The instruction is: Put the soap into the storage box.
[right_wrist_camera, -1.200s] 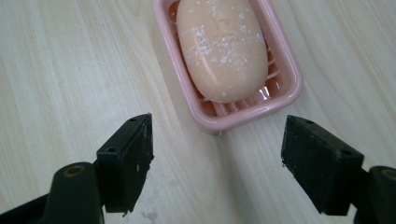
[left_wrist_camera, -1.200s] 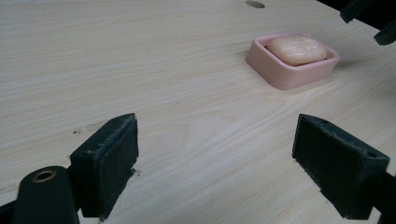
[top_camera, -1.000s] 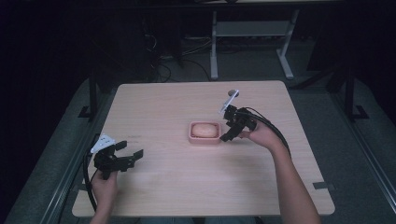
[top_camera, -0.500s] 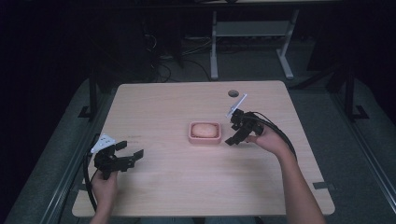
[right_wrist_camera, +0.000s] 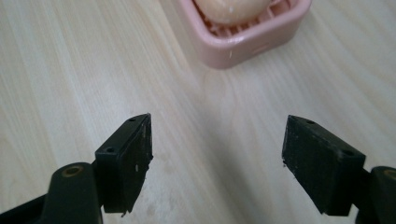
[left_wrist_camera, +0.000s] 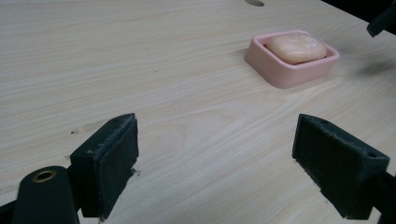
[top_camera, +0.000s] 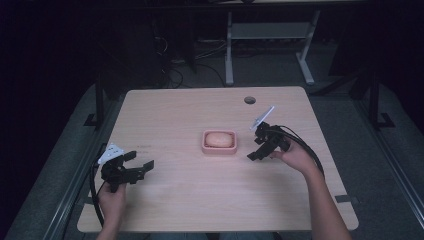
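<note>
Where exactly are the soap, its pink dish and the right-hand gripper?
soap (left_wrist_camera: 296, 47), left gripper view, middle of its top.
pink dish (left_wrist_camera: 285, 77), left gripper view, near outer wall.
right gripper (top_camera: 254, 154), high view, midway between its fingertips.

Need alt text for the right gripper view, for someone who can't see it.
The right gripper has its two black jaws wide open, holding nothing, just above the light wooden table. Ahead of them sits a pink soap dish with a pale bar of soap in it, apart from the jaws.
</note>
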The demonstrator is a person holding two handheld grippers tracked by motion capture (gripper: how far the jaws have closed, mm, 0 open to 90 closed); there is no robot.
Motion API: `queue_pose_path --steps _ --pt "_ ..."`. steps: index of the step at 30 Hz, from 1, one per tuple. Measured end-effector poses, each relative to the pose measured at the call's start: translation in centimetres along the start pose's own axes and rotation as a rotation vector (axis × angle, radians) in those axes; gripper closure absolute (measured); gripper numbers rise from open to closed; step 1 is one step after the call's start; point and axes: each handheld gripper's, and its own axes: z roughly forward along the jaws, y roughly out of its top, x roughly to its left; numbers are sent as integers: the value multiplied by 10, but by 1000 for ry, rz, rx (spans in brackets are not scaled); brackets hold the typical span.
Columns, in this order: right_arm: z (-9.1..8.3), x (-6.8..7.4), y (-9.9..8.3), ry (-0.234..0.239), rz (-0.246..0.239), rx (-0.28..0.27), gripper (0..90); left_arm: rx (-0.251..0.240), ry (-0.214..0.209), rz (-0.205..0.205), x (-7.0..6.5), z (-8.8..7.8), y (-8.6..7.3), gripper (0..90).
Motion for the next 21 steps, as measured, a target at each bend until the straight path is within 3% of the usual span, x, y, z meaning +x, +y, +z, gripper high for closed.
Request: queue_pose_path --steps 13,21 --pt "-2 5 -16 0 14 3 235 5 1 9 0 0 0 142" --pt "-9 9 -31 -24 23 -15 236 5 -1 14 0 1 0 142"
